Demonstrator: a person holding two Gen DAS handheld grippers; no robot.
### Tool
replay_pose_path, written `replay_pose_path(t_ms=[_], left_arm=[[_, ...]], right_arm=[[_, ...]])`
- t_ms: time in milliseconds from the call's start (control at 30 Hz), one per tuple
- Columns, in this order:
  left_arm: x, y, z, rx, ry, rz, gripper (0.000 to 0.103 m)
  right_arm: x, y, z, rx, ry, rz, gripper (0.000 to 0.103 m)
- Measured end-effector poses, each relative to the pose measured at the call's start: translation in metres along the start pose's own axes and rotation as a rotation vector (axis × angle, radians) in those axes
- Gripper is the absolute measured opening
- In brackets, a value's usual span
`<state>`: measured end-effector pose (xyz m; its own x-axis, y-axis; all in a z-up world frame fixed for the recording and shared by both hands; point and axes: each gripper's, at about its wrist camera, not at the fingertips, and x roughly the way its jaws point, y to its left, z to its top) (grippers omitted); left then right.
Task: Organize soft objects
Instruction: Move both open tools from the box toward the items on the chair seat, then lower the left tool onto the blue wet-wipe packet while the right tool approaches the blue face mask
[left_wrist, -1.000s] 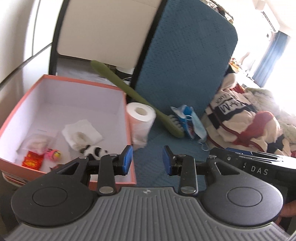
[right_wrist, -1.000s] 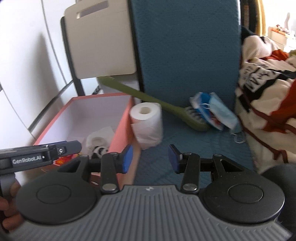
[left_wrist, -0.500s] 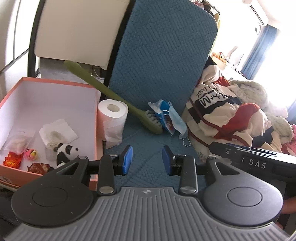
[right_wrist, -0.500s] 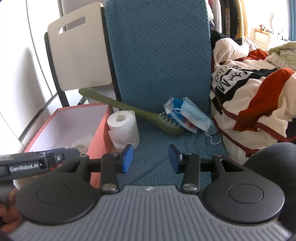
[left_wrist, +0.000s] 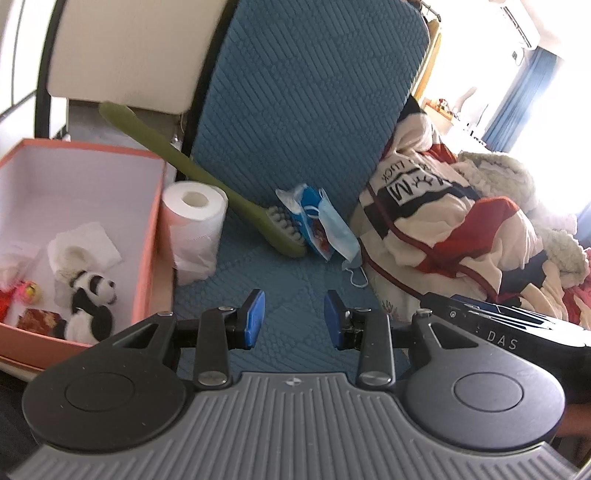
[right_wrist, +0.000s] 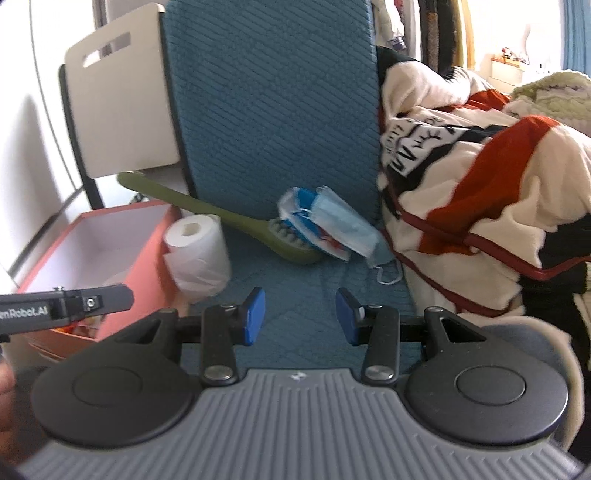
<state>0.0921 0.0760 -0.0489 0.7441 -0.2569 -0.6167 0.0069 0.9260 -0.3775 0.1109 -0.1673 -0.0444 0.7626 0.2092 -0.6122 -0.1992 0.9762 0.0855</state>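
The face mask (right_wrist: 347, 229) is seen above centre, up-right of the right gripper (right_wrist: 300, 317), lying diagonally; both jaws are held part-open, empty.

A: What soft things lie on the seat?

B: A white roll of toilet paper (left_wrist: 194, 229) stands upright left of centre, a loose sheet hanging down its front, just beside the open salmon-pink cardboard box (left_wrist: 157, 236). At centre a crumpled light-blue face mask (left_wrist: 334, 230) lies over a blue printed packet (left_wrist: 314, 221), its ear loop trailing toward the lower right.

A: And inside the box?

B: At lower left a small black-and-white plush panda (left_wrist: 90, 304) lies on its side, touching a crumpled white tissue (left_wrist: 83, 247) above it.

A: On the right?

B: A rumpled cream, red and black fleece blanket (right_wrist: 480, 184) is heaped there.
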Motion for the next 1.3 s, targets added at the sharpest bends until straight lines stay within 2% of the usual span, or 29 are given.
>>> replay_pose_path(t_ms=[300, 467, 567, 633, 967, 1133, 1300], left_arm=[[0.047, -0.018, -0.007, 0.017, 0.026, 0.018, 0.041], [0.071, -0.016, -0.001, -0.036, 0.038, 0.007, 0.041], [0.086, -0.012, 0.004, -0.072, 0.028, -0.001, 0.041], [0.097, -0.009, 0.006, -0.092, 0.029, -0.003, 0.041], [0.159, -0.008, 0.019, -0.115, 0.033, 0.009, 0.041], [0.189, -0.006, 0.027, -0.147, 0.033, -0.022, 0.04], [0.218, -0.006, 0.034, -0.177, 0.034, -0.025, 0.04]], right_arm=[[0.019, -0.037, -0.016, -0.003, 0.014, -0.029, 0.045], [0.031, -0.048, -0.016, 0.011, 0.017, -0.018, 0.045], [0.038, -0.05, -0.008, 0.027, 0.006, 0.015, 0.045], [0.046, -0.049, -0.001, 0.013, -0.006, 0.006, 0.045], [0.107, -0.048, 0.04, -0.021, -0.015, 0.044, 0.045], [0.137, -0.046, 0.057, -0.047, -0.038, 0.088, 0.045], [0.173, -0.046, 0.071, -0.074, 0.009, 0.069, 0.045]])
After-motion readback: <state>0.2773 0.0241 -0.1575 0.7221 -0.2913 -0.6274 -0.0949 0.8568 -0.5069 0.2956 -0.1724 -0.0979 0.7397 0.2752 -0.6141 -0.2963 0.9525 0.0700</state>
